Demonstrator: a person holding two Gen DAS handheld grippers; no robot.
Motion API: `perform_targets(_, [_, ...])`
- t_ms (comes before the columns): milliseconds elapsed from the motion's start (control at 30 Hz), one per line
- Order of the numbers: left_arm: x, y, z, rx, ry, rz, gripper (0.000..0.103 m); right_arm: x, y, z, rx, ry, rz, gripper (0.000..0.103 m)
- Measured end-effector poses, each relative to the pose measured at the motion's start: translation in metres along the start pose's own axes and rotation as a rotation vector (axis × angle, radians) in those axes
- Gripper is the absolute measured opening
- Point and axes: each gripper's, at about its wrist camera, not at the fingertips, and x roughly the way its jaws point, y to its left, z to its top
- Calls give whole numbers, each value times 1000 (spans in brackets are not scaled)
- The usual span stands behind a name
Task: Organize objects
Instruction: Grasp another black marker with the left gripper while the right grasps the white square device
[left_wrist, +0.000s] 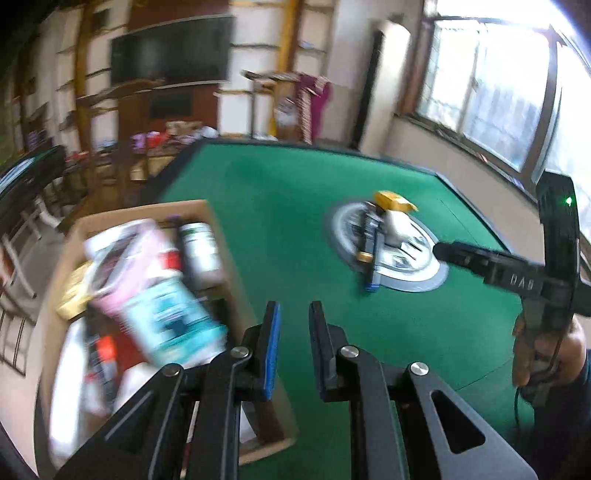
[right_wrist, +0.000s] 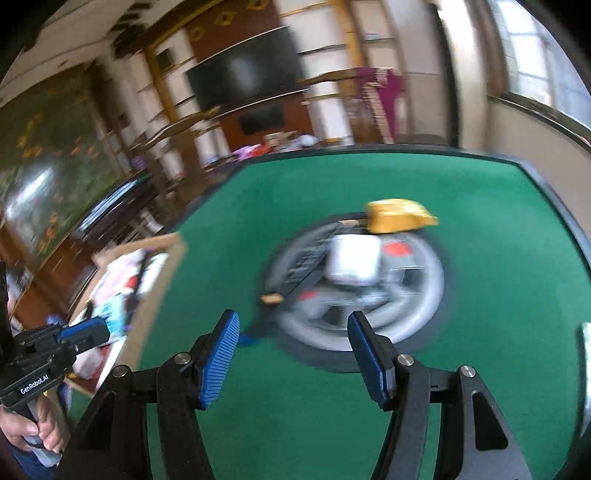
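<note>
Item: small pile, namely yellow packet (right_wrist: 400, 218), white box (right_wrist: 352, 263) and dark bar (right_wrist: 308, 264), lying on the round grey hub (right_wrist: 413, 325) at the tabletop's (right_wrist: 480, 206) centre.

Cardboard box (left_wrist: 221, 236), already filled, at the left edge.

Bar's long axis runs diagonally, near end toward the grippers.

Right gripper (right_wrist: 293, 356): half-spread, empty, pile straight ahead, likely the nearer.

Left gripper (left_wrist: 295, 347): nearly closed, empty, beside the box.

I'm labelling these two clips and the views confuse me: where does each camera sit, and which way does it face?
Left wrist: sits on the left gripper, jaws nearly shut, facing over the cardboard box and green table; right gripper and hand show.
Right wrist: sits on the right gripper, jaws apart, facing the table's grey disc; left gripper shows.
Shared: yellow packet, box, disc.
</note>
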Motion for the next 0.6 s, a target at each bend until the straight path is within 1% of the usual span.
perform_targets(67, [27,-24,18,42,58,-31,15,-6,-31,4,60,-17,-23,66])
perform_targets(133, [47,-42,31,68,97,-66,15,-11,-54,7,126,-26,-22,66])
perform_targets(200, [73,-57,50,88,144,-86,15,-15,-67,7,188,-32,2,66])
perform_targets(233, [91,-67,62,102,183,-122,15,-17,-73,7,217,-39,11,66])
perform_targets(267, [103,-74,71,114,205,-137,15,-20,-76,7,232,-45,13,66])
perform_targets(367, [139,-91,91,163,264,-155,15,-27,-84,8,259,-71,10,66])
perform_targets(467, [173,-100,102,206,313,-130,15,-26,-92,9,289,-73,17,66])
perform_targets(600, [201,-95,112,205,351,-128,15,-24,-98,7,317,-63,33,66])
